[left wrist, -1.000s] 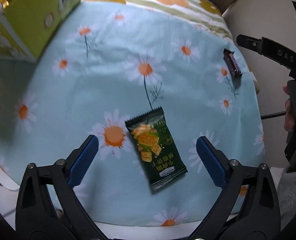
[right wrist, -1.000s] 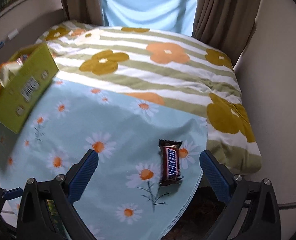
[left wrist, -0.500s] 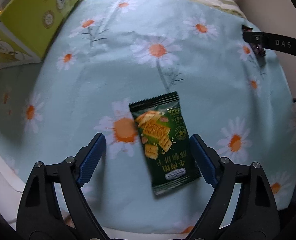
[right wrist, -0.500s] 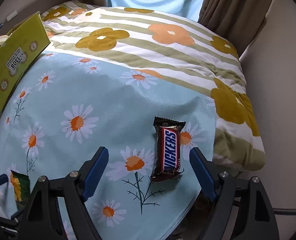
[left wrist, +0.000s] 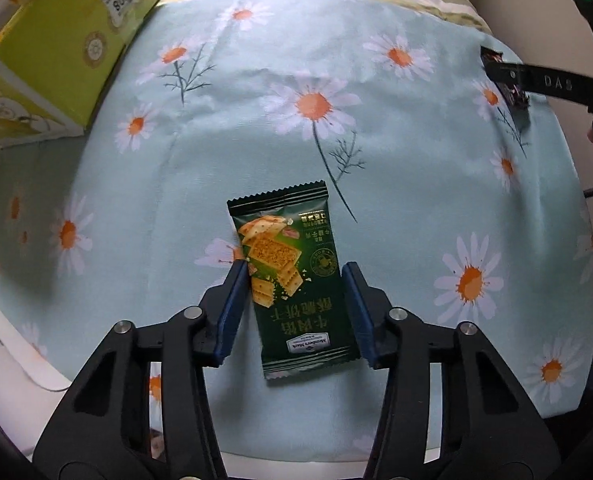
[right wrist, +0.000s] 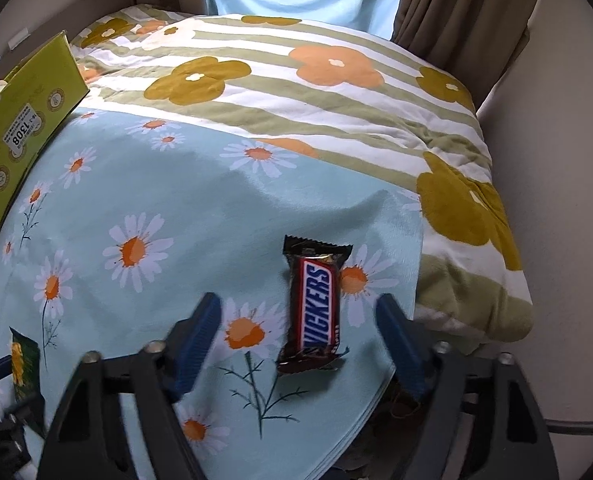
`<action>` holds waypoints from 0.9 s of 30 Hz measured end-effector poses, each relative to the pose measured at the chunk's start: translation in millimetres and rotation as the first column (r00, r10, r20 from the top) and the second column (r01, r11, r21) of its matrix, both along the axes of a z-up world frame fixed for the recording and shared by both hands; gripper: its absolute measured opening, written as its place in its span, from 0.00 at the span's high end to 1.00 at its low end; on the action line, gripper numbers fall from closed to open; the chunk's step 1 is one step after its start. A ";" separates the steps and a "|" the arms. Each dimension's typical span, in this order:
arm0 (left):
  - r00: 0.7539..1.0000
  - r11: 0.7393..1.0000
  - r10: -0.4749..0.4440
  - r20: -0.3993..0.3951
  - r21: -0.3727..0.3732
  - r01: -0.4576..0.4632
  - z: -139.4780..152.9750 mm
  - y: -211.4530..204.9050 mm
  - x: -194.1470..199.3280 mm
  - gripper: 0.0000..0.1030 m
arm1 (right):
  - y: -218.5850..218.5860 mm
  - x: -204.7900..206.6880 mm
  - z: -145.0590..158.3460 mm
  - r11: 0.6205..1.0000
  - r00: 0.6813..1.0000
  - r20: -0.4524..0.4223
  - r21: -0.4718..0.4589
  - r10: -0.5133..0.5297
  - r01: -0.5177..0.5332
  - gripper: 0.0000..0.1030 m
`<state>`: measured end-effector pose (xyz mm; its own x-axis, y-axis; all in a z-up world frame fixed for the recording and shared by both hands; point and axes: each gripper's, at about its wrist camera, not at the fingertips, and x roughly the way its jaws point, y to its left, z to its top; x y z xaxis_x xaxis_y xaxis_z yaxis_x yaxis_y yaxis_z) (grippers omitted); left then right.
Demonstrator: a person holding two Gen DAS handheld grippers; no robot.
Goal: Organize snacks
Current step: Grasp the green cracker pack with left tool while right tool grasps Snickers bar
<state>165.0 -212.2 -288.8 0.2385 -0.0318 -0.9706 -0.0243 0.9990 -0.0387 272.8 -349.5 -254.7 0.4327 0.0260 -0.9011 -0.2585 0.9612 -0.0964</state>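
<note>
the left gripper (left wrist: 292, 308) points steeply down over the green cracker packet (left wrist: 292, 280), which lies flat on the daisy-print cloth (left wrist: 256, 140). its jaws are closing with the packet between them; the pads sit at the packet's two long edges, but whether they already press is hard to judge from this angle. the right gripper (right wrist: 296, 340) straddles the snickers bar (right wrist: 316, 304), lying near the cloth's right edge. its jaws are closing too, with clear gaps on both sides and nothing gripped.

risks noted:
- the packet is thin and flat; pads meeting only its edges may buckle it or slide over the top.
- the cloth is soft bedding; closing low may pinch fabric with the packet.
- the bar sits off-centre, nearer the right pad; uneven contact could push it sideways towards the cloth's edge.
- the yellow-green box (left wrist: 68, 40), the likely destination, stands well apart at far left.
</note>
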 end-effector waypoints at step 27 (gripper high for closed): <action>1.000 0.999 -0.007 0.005 -0.037 0.008 1.7 8.4 7.2 0.58 | -4.0 10.5 -12.1 0.996 0.997 -0.060 0.074 0.052 -0.048 0.75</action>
<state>172.2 -203.8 -287.1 0.2429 -0.0693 -0.9676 -0.0165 0.9970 -0.0756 283.3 -353.4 -266.8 0.3725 0.1128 -0.9212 -0.3097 0.9508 -0.0088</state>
